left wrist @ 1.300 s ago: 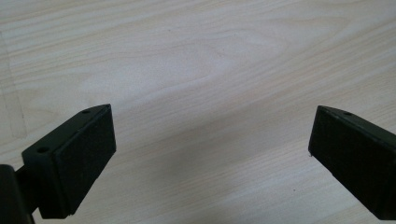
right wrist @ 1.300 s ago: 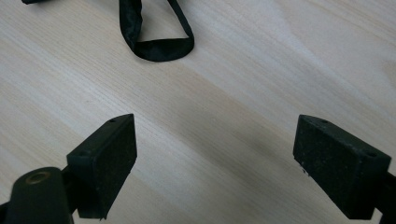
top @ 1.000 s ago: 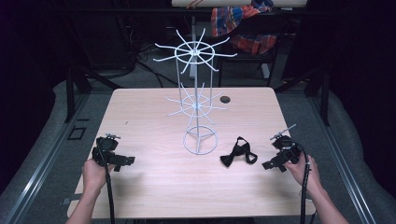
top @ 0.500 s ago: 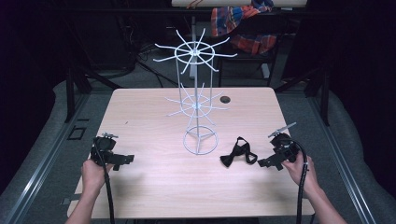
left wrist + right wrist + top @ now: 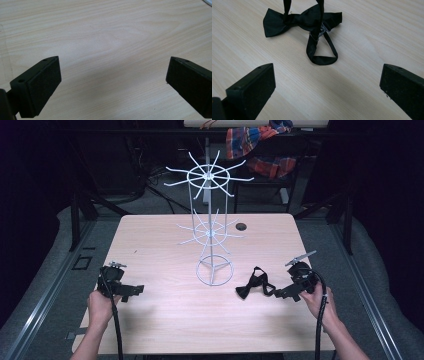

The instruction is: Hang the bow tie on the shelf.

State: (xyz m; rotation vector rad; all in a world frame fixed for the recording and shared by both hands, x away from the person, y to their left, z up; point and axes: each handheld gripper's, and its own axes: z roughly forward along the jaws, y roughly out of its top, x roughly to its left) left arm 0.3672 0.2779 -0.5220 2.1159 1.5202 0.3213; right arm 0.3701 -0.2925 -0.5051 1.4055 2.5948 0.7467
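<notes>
**Open grippers flanking a bow tie and a wire rack**

At the left of the high view, the person's left hand [image 5: 101, 304] is holding the left gripper [image 5: 134, 291] low over the near left part of the wooden table [image 5: 150, 240], with its cable trailing back toward the table's near edge. Its jaws are standing wide apart; in the left gripper view they are framing nothing but bare wood grain, and the pads are touching nothing.

Moving rightward, a white wire rack [image 5: 210, 232] is standing upright around the middle of the table, its ring base resting on the wood and two tiers of spoked arms spreading out above. Just beyond it, a small dark hole [image 5: 241, 226] is showing in the tabletop.

Right of the rack's base, the black bow tie [image 5: 254, 284] is lying flat on the table, its strap [image 5: 322, 53] looping toward the right gripper [image 5: 280, 293]. In the right gripper view the bow tie is lying ahead of the jaws, near but apart from them, with the strap's loop reaching closest.

At the far right, the right hand [image 5: 317, 299] is holding that gripper pointed at the bow tie. Its jaws have just been opening and are standing wide, with only bare table between them
</notes>
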